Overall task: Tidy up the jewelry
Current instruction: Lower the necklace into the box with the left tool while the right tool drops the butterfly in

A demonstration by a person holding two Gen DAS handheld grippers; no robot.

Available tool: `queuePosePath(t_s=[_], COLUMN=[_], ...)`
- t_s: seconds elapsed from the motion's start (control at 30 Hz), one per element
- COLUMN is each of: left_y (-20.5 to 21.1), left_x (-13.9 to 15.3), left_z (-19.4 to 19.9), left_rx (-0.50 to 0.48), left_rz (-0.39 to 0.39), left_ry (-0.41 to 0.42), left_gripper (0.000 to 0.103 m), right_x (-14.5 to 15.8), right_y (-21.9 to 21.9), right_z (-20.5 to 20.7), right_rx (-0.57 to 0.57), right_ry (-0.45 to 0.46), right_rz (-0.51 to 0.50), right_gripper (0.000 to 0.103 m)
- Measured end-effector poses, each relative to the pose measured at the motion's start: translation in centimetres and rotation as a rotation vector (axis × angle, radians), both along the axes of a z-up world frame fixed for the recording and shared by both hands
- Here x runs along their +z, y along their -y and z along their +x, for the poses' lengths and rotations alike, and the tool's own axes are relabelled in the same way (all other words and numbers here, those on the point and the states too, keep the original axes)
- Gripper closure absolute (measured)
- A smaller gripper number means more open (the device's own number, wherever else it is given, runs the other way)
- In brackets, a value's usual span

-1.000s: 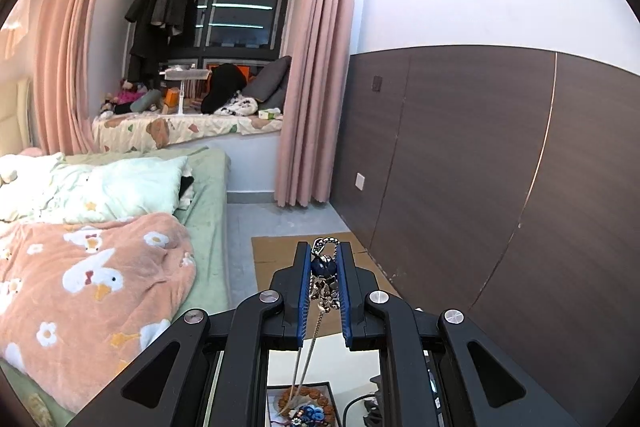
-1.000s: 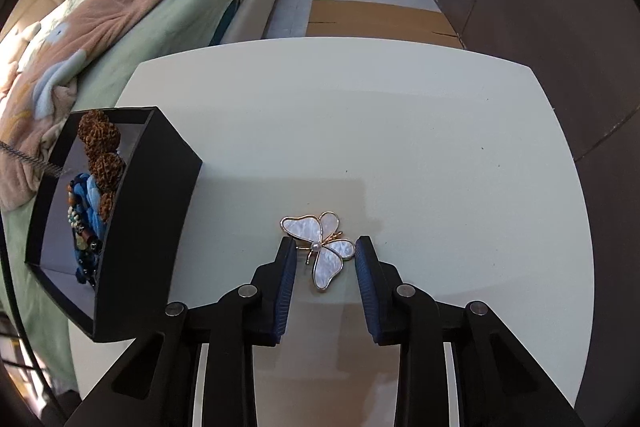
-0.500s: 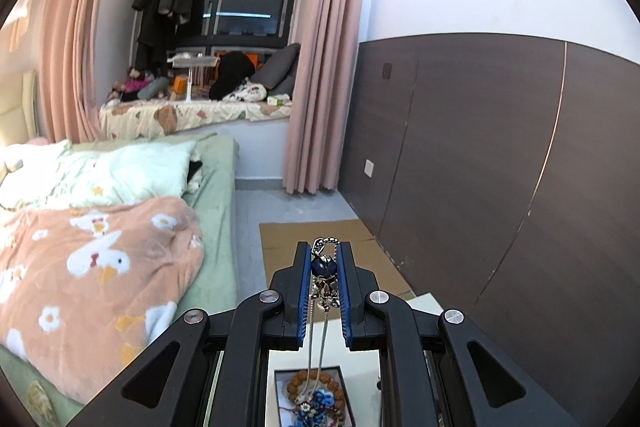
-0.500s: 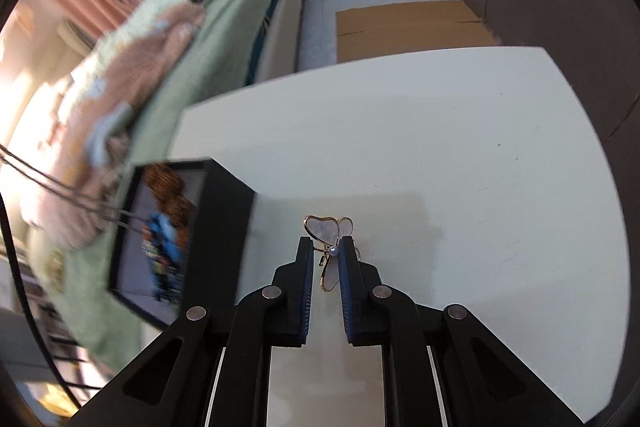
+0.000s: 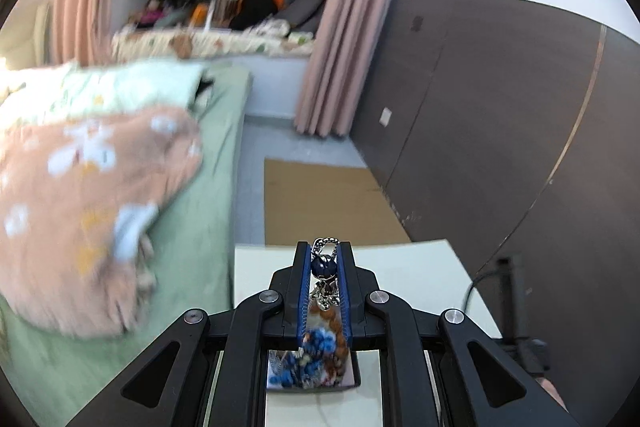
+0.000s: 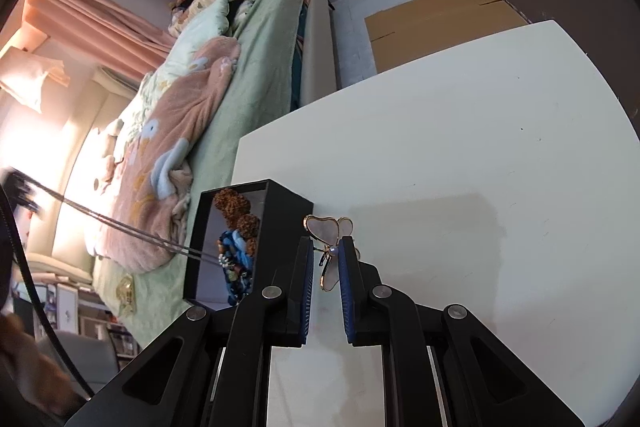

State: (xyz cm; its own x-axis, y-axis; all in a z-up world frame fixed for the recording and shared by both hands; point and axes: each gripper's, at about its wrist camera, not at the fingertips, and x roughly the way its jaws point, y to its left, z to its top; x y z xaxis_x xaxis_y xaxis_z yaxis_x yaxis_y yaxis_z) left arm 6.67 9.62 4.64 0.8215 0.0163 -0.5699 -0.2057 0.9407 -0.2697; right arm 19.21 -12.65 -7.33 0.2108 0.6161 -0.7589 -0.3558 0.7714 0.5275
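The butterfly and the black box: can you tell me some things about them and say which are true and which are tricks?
1. The right gripper pinches the butterfly brooch. True.
2. The black box has nothing in it. False: brown and blue beads lie inside.
3. The left gripper holds a chain necklace. True.
4. The box sits on the bed. False: it sits on the white table.
5. The brooch is green. False: pearly white with a gold rim.

Left gripper [image 5: 325, 259]: black frame, blue pads, pitched downward, jaws clamped narrow on a silver chain with a dark blue bead [image 5: 324, 265]. Right gripper [image 6: 326, 255]: same build, pinching a gold-rimmed pearl butterfly brooch [image 6: 330, 239] (tilted).
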Motion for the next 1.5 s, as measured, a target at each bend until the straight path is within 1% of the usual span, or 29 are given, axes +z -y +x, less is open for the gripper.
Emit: queuePosePath(t_s=[0.07,0.17,0.27,0.37,0.43,0.5,0.53,0.57,0.63,0.7,0.8,0.87,0.93,0.97,1.0,1.07,1.1,1.13,1.27,1.5], left_y=[-0.4,-0.7,-1.3,-1.6,-1.8,-2.1,-2.2,-2.4,-3.1,-4.1,-6.4,-7.2,-7.5,-7.5,-7.5,-7.5,-7.4,-7.3,-6.5,-3.9], left_x=[-1.8,-4.3,-6.0,-7.6,-8.1,-7.8,-7.4,-7.1,-6.6,-6.7,-7.0,-7.0,-6.9,-7.0,-7.1,-7.2,-7.2,-7.2,-7.4,-7.5], left_z=[0.1,0.4,0.8,1.2,1.2,0.7,0.3,-0.3,-1.1,-1.8,-3.3,-4.1,-4.4,-4.5,-4.4,-4.2,-4.2,-4.1,-3.9,-3.1], left_rx=[0.036,0.066,0.064,0.051,0.051,0.07,0.086,0.105,0.137,0.174,0.265,0.3,0.317,0.322,0.322,0.318,0.314,0.311,0.291,0.227], left_rz=[-0.03,-0.047,-0.097,-0.145,-0.188,-0.19,-0.183,-0.175,-0.174,-0.198,-0.25,-0.265,-0.273,-0.276,-0.275,-0.268,-0.264,-0.262,-0.248,-0.204], left_ry=[-0.029,-0.069,-0.1,-0.152,-0.164,-0.143,-0.125,-0.099,-0.079,-0.075,-0.06,-0.05,-0.047,-0.048,-0.052,-0.06,-0.064,-0.066,-0.083,-0.112], left_gripper=[0.09,0.09,0.09,0.087,0.073,0.033,0.029,0.028,0.028,0.028,0.028,0.028,0.028,0.028,0.028,0.028,0.028,0.028,0.028,0.028], right_x=[0.1,0.2,0.4,0.9,1.3,1.4,1.4,1.4,1.5,1.5,1.4,1.2,0.8,0.6,0.5,0.0,-0.1,-0.1,-0.2,0.8], right_y=[0.1,0.0,-0.1,-0.5,-1.0,-1.5,-1.8,-2.3,-3.1,-4.0,-5.7,-6.8,-7.6,-7.9,-8.4,-8.8,-8.6,-8.2,-6.0,-2.2], right_z=[-0.2,-0.5,-1.0,-1.6,-2.1,-2.5,-2.7,-3.0,-3.5,-4.0,-4.6,-4.9,-5.2,-5.3,-5.3,-5.4,-5.4,-5.3,-4.9,-5.4], right_rx=[-0.001,-0.002,0.002,0.006,0.011,0.018,0.024,0.034,0.048,0.065,0.09,0.101,0.098,0.094,0.094,0.102,0.086,0.061,0.014,-0.057], right_ry=[0.003,0.003,0.008,0.021,0.034,0.041,0.034,0.029,0.033,0.033,0.031,0.026,0.003,-0.005,-0.015,-0.044,-0.046,-0.04,-0.043,0.018], right_rz=[0.006,0.013,0.03,0.064,0.091,0.116,0.139,0.159,0.182,0.205,0.226,0.236,0.285,0.302,0.311,0.309,0.308,0.305,0.279,0.167], right_gripper=[0.089,0.089,0.089,0.089,0.089,0.089,0.089,0.089,0.089,0.089,0.089,0.089,0.088,0.087,0.082,0.05,0.046,0.043,0.043,0.043])
